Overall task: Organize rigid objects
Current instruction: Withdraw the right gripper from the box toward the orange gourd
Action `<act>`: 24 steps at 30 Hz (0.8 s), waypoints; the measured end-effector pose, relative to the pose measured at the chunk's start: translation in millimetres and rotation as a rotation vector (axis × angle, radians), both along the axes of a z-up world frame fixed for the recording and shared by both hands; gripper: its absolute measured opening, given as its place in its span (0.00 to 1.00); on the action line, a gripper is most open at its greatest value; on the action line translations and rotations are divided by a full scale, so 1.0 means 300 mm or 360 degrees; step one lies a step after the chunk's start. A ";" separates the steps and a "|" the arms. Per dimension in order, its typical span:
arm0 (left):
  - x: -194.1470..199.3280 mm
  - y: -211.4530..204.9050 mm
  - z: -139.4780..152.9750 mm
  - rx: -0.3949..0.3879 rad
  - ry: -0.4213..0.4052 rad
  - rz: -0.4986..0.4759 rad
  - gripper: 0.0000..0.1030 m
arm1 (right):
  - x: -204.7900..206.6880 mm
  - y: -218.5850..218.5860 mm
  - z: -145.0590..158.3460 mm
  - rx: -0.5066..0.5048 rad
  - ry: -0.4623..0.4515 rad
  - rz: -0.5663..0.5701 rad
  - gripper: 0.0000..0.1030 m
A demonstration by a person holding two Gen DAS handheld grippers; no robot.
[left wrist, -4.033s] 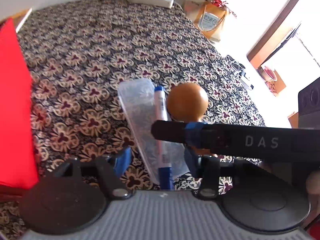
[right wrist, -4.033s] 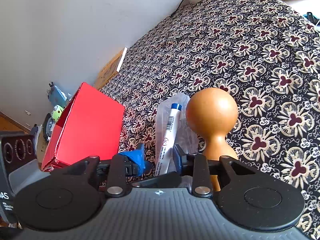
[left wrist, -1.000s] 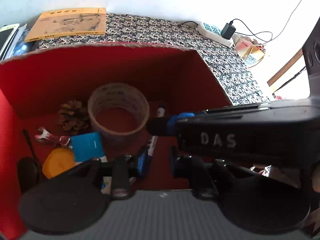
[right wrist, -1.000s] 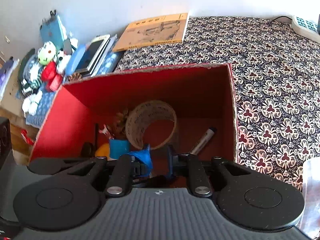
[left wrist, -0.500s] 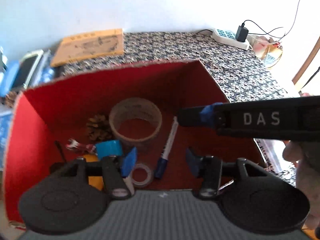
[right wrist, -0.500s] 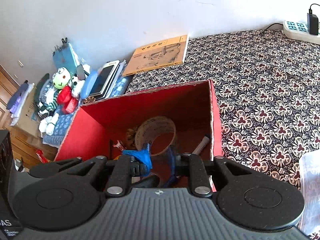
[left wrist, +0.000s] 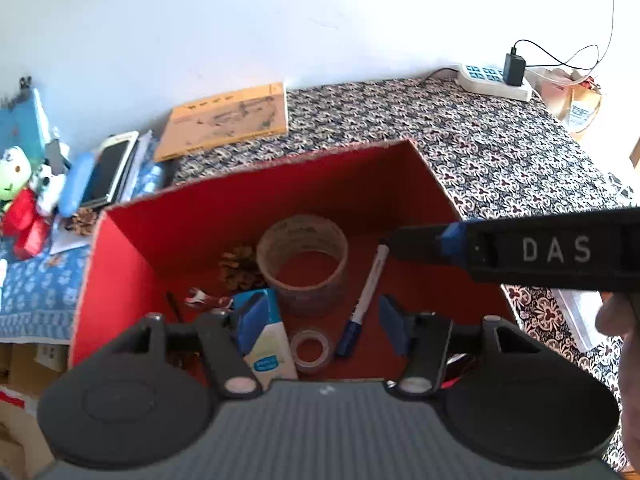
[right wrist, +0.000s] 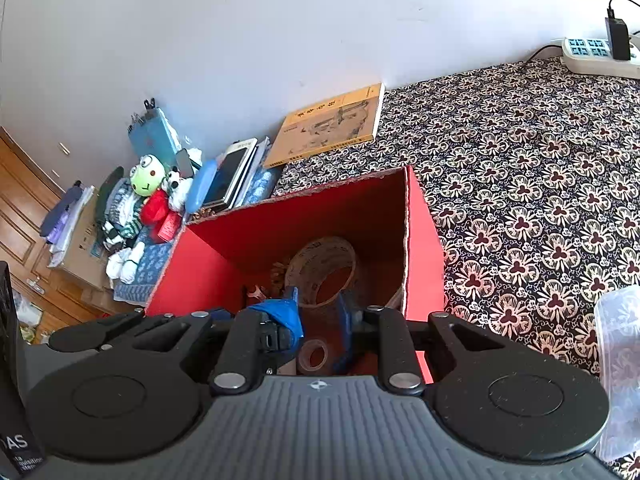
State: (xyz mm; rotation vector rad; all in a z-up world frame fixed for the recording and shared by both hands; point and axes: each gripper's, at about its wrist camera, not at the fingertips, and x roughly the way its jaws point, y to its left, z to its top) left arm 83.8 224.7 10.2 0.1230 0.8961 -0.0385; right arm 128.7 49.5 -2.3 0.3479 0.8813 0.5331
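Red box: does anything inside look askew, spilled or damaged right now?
Nothing stands out. In the red box the marker lies flat beside the big tape roll, which stands tilted on its edge; nothing looks spilled or broken.

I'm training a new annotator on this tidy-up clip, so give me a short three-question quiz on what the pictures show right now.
1. True or false: the marker pen lies inside the red box.
2. Which item stands on edge in the box? A) the large brown tape roll B) the small clear tape roll C) the yellow book
3. Fill in: the left gripper holds ____ between its fingers.

Key: 1 true. 2 A; the small roll lies flat, and the book is on the patterned cloth outside the box. 3 nothing; its jaws are opening, with the pen lying below them in the box.
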 end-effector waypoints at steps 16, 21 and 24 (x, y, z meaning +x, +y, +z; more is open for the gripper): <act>-0.046 -0.126 0.059 0.0103 -0.0050 0.0093 0.61 | -0.065 -0.128 0.054 0.0038 -0.0086 -0.0008 0.07; -0.062 -0.159 0.068 0.0106 -0.0041 0.0120 0.62 | -0.090 -0.179 0.052 0.0082 -0.0069 -0.0019 0.08; -0.074 -0.190 0.076 0.0096 -0.0036 0.0118 0.62 | -0.107 -0.215 0.057 0.0114 -0.0073 -0.0029 0.08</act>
